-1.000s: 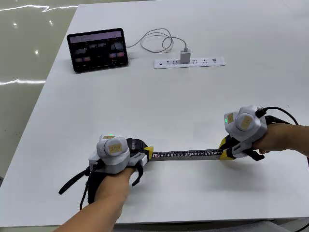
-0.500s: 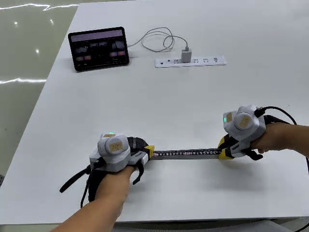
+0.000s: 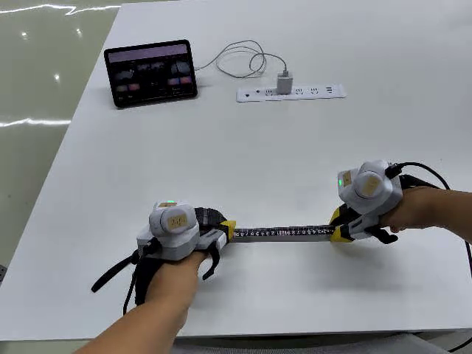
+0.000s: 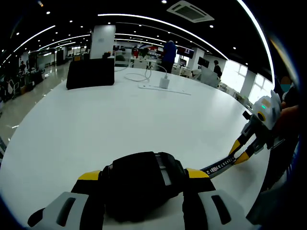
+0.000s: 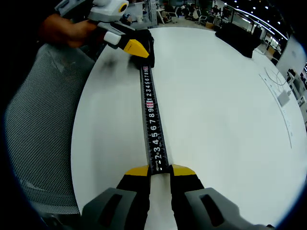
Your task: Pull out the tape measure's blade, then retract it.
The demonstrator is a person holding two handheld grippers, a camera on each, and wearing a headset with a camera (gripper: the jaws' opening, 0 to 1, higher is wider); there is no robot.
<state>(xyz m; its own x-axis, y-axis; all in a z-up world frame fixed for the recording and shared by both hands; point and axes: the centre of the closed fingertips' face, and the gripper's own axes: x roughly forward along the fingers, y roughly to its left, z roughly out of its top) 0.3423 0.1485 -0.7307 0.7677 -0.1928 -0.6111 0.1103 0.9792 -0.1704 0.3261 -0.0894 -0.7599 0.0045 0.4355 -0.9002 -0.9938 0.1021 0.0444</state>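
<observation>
Surroundings: white tabletop (image 3: 295,147). At its far side a dark tablet (image 3: 150,72) stands propped with its screen lit. To the right of it lies a white power strip (image 3: 291,93) with a white charger (image 3: 285,82) plugged in. A white cable (image 3: 240,63) loops between charger and tablet. All of these are well apart from the grippers, which work at the near edge. A grey mesh chair (image 5: 48,120) shows beside the tabletop edge in the right gripper view. Glossy floor (image 3: 37,110) lies left of the tabletop.

Task item: tape measure, black case (image 3: 210,221), resting on the tabletop at near left. The left gripper (image 3: 221,234) has its yellow-tipped fingers (image 4: 88,175) clenched on either side of the case; in the left gripper view the case (image 4: 141,184) sits between them.

The blade (image 3: 280,234) is pulled out. It runs low along the tabletop, straight and level, rightward from the case to the right gripper (image 3: 341,227). The blade (image 5: 151,115) is dark with white numerals; red marks show partway along. The right gripper's fingers (image 5: 136,171) are clamped on the blade's free end, one on each side. From there the blade leads to the case (image 5: 146,48) and the left gripper (image 5: 129,45).
</observation>
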